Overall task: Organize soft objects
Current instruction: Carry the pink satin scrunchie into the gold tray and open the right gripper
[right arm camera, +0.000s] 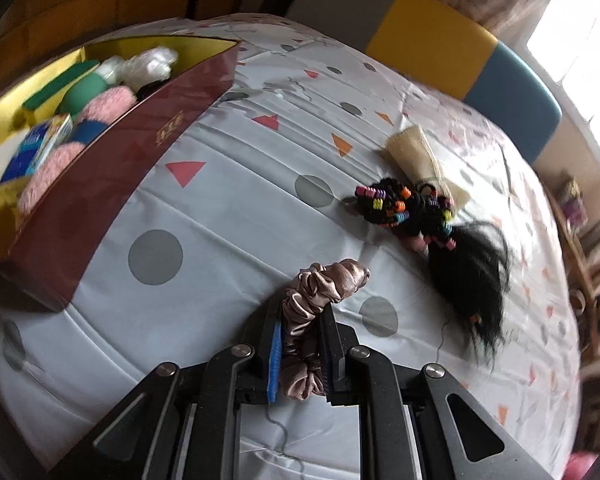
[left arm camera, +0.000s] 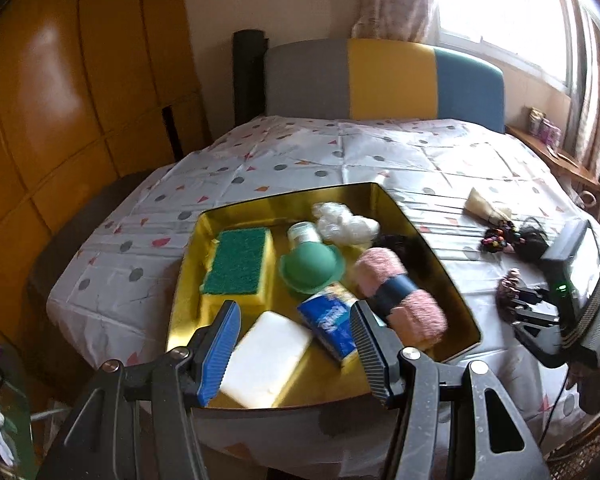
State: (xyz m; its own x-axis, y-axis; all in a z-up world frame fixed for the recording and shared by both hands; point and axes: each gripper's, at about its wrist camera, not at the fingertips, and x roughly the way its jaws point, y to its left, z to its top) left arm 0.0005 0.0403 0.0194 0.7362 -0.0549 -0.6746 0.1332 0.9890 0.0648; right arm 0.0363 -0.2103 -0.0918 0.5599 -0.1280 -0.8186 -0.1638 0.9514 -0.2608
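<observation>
One scrunchie (right arm camera: 306,332) lengthwise between right fingers (right arm camera: 274,356)

You see a table under a white cloth (right arm camera: 228,216) with grey dots and coloured triangles, carrying a maroon, gold-lined box (right arm camera: 112,168) at upper left, and a beige pouch (right arm camera: 414,148), beaded hair ties (right arm camera: 396,204) and black hairpiece (right arm camera: 468,280) at right.
</observation>
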